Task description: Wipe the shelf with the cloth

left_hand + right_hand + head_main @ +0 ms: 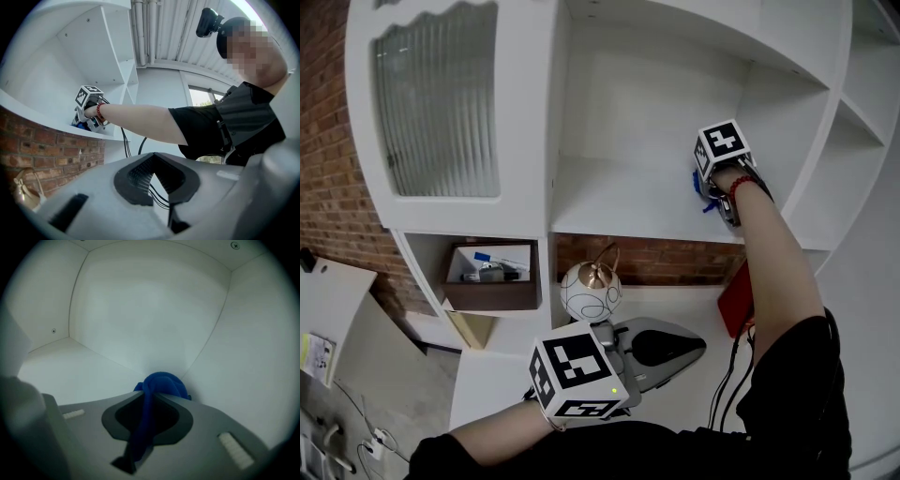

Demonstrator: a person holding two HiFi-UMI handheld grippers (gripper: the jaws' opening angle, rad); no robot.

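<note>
A blue cloth (161, 383) is bunched against the back right corner of the white shelf (70, 376), where floor, back wall and side wall meet. My right gripper (154, 392) is shut on it, and a strip of cloth runs back between the jaws. In the head view the right gripper (705, 192) rests on the shelf (619, 202) at its right end, with bits of the cloth (698, 183) showing beneath. My left gripper (689, 345) hangs low over the bottom ledge. Seen in its own view, the left gripper (152, 157) is shut and holds nothing.
A round white ornament (591, 289) with a gold handle stands on the lower ledge by my left gripper. A red object (736, 298) leans at the right. A brown box (492, 272) sits in a lower cubby. A ribbed glass door (441, 103) is on the left. Cables (731, 375) hang down.
</note>
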